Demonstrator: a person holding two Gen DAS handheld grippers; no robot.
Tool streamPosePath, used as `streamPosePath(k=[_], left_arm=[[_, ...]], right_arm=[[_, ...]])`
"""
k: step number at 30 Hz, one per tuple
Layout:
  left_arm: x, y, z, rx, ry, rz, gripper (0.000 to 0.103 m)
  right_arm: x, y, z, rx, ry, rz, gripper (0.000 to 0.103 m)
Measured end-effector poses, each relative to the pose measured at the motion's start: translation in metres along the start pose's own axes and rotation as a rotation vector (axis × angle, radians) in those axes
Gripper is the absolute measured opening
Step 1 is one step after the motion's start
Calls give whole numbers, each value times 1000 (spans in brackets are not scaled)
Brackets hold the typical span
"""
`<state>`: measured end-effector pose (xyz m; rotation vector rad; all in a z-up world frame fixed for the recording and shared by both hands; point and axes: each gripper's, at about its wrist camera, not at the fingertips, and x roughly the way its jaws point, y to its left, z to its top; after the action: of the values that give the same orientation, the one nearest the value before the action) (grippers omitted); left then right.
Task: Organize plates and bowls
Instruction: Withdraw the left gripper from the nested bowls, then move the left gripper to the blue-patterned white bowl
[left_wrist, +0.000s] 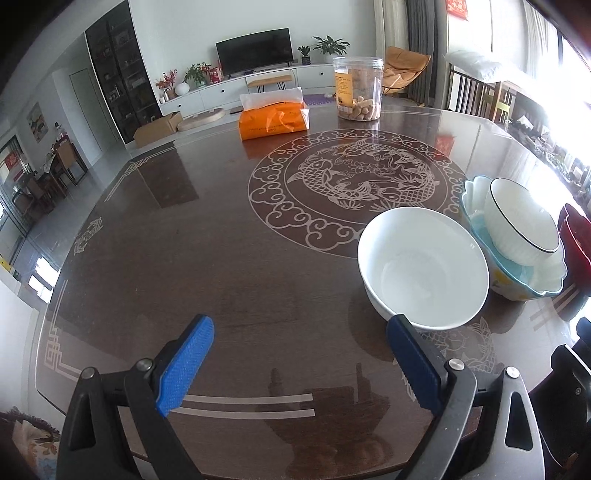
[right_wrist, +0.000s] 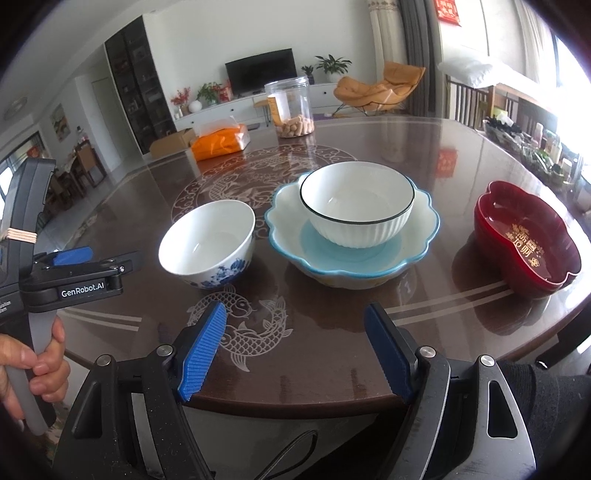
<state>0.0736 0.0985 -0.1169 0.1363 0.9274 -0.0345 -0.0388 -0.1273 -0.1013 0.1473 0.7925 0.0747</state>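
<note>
A white bowl with blue flowers (right_wrist: 208, 243) stands on the dark table; it also shows in the left wrist view (left_wrist: 423, 266). To its right a black-rimmed ribbed white bowl (right_wrist: 356, 206) sits inside a scalloped blue-edged dish (right_wrist: 421, 229); both appear in the left wrist view, the bowl (left_wrist: 521, 221) and the dish (left_wrist: 517, 284). A red lobed dish (right_wrist: 528, 236) stands at the far right. My left gripper (left_wrist: 301, 345) is open and empty just short of the flowered bowl, and shows at the left of the right wrist view (right_wrist: 74, 258). My right gripper (right_wrist: 295, 332) is open and empty over the near edge.
An orange tissue pack (left_wrist: 273, 118) and a clear snack jar (left_wrist: 357, 88) stand at the far side of the table (left_wrist: 221, 240). The table's near edge (right_wrist: 295, 402) runs under my right gripper. Chairs and cabinets stand beyond.
</note>
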Motion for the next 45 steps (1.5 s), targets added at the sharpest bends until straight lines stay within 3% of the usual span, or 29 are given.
streamPosePath(k=[15,23,28,45], left_arm=[[7,27,2,-80,60,-94,94],[4,27,11,-38,48,-169,95],[1,14,16,30,32,-147,95],[19,10,18,95,74,-52,95]], right_arm=[[2,11,1,-44,17,-24,81],[7,13,4,-30,31,10,81],[9,19,2,-55,32,0,81],[17,16,1,-34,77,5,81]])
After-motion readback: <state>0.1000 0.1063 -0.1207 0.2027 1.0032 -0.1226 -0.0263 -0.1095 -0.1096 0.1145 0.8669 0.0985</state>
